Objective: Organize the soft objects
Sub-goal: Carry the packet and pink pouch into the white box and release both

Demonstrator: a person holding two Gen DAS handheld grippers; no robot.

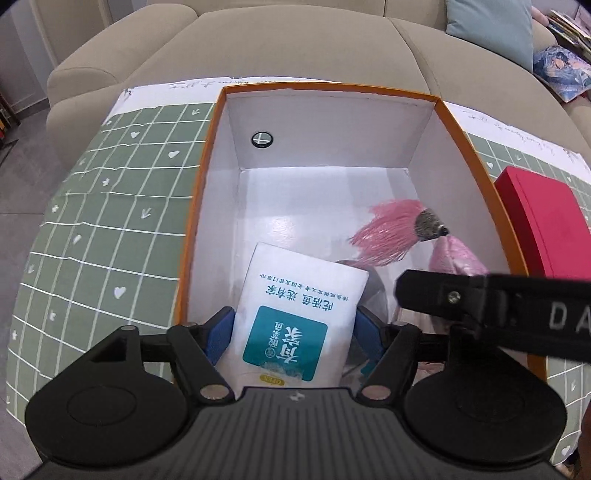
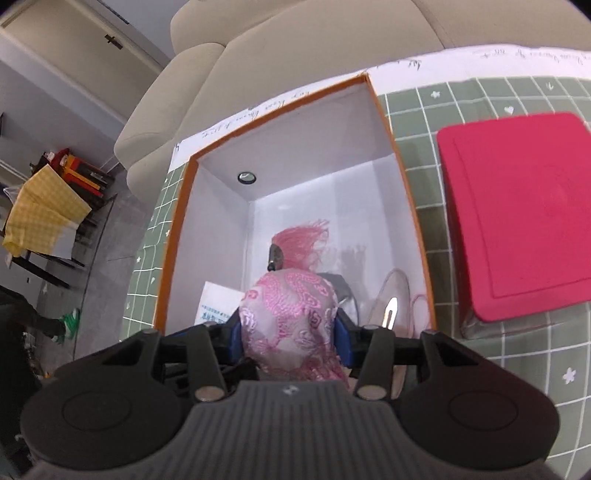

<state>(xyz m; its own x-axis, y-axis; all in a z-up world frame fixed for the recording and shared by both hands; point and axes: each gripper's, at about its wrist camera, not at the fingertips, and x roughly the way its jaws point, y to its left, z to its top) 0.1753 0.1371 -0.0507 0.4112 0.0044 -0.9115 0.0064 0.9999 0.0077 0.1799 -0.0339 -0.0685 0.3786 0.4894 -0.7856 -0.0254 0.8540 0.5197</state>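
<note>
- Left gripper (image 1: 293, 328) clamps a white packet (image 1: 295, 314): teal label, Chinese characters, yellow "OPEN" tab.
- Right gripper (image 2: 288, 332) pinches a pink brocade pouch (image 2: 291, 321) inside the box (image 2: 417, 221).
- Its arm reads "DA".

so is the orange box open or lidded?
Open. No lid on the orange box; white interior exposed, both grippers' items over it.

A beige sofa (image 1: 295, 48) fills the far side of the scene, its rounded arm (image 2: 162, 147) on the left. A pale blue cushion (image 1: 491, 29) leans at its far right, beside a stack of printed papers (image 1: 569, 29). The tabletop wears a green grid cloth (image 1: 110, 229) with white hearts. The floor (image 2: 107, 236) is grey tile. On the far left stands a dark table under a yellow checked cloth (image 2: 40, 206), before a white door (image 2: 66, 44). Light is even, soft.
</note>
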